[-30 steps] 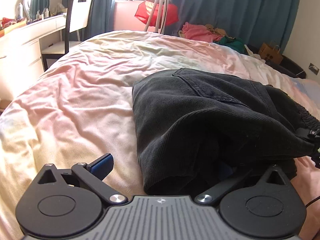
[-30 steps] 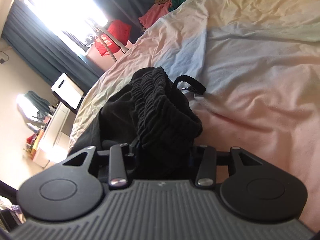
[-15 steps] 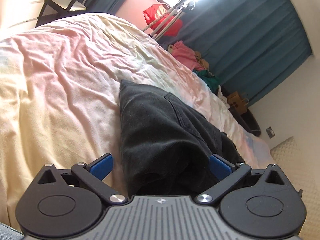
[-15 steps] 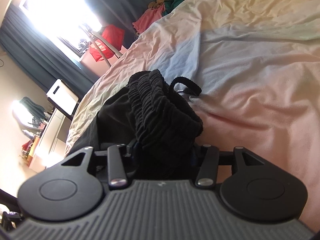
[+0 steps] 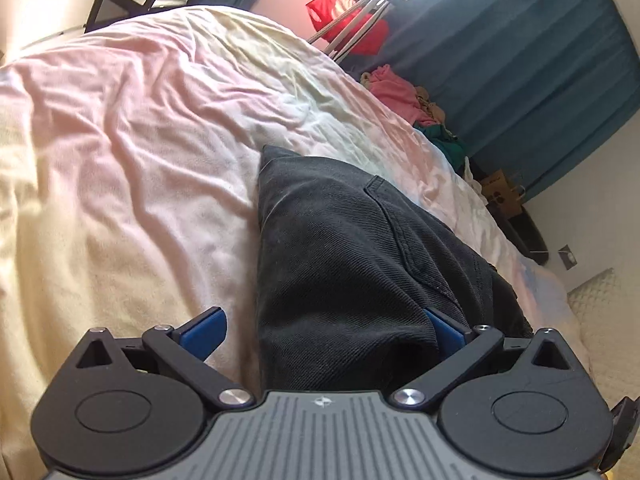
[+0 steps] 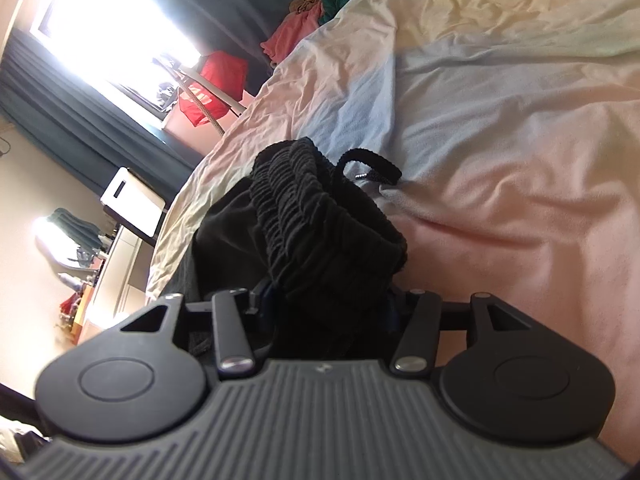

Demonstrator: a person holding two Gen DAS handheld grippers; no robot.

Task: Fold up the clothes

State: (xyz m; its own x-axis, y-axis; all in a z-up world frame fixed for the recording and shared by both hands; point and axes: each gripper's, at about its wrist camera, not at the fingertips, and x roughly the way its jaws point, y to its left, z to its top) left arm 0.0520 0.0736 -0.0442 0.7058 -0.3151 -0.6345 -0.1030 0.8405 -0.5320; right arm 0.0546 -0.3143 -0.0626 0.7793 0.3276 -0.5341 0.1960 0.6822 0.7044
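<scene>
Left tool point(image 5: 322, 334) stands wide astride the hem of the black shorts point(image 5: 340, 264) on the bed point(image 5: 120, 160), not clamped; right tool point(image 6: 326, 306) is opening, elastic waistband point(image 6: 304, 208) between its pads. Judged soft, limp, moderately heavy denim; best held at hem corners and waistband. Since a second ago, the left tool has rolled and shifted, and its right pad now shows

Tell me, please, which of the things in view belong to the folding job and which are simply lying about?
Belonging to the job:
- black shorts, elastic waistband between the opening right gripper
- left gripper, open
- bed sheet beneath

Lying about:
- pink and green clothes pile
- red garment on the rack
- white chair
- cardboard box
</scene>
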